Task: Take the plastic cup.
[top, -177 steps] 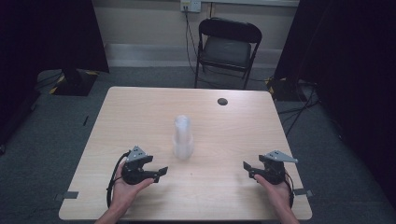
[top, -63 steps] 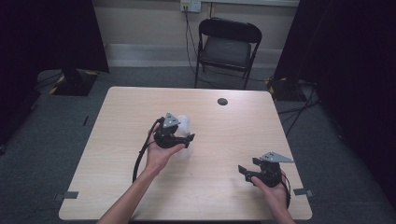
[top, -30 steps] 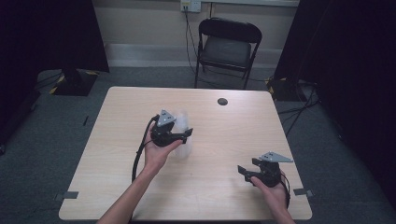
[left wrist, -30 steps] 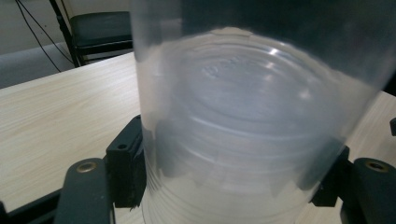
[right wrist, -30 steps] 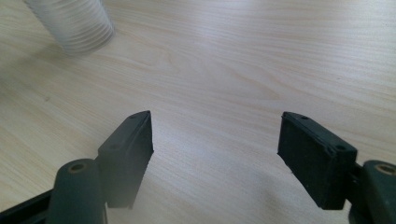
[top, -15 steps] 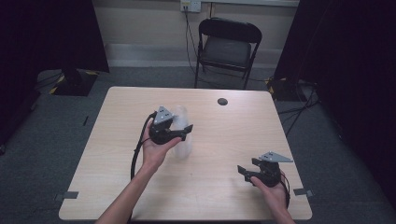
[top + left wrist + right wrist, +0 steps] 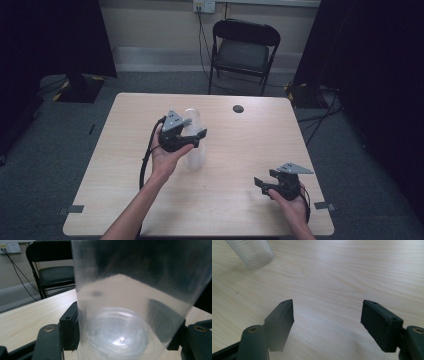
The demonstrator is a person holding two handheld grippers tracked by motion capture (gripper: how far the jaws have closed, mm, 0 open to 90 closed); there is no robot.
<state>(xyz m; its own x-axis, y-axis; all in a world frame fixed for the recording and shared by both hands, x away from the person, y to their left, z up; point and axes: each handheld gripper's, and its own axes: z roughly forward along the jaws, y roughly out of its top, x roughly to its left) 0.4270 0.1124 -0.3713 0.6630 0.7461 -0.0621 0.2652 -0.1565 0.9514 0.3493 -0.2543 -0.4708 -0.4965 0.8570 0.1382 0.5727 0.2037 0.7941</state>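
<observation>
The left tool (image 7: 194,137) clamps the tall clear ribbed plastic bottle (image 7: 194,145) at mid-tabletop, probably to steady or lift it. The right tool (image 7: 264,183) rests at the near right, jaws wide apart and empty, likely waiting.

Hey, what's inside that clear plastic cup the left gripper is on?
Nothing shows inside the cup: through its clear wall the left gripper view shows its ribbed bottom and the table beyond. The wall is hazy, so a thin film or drops can't be ruled out. The left gripper jaws sit at its sides.
</observation>
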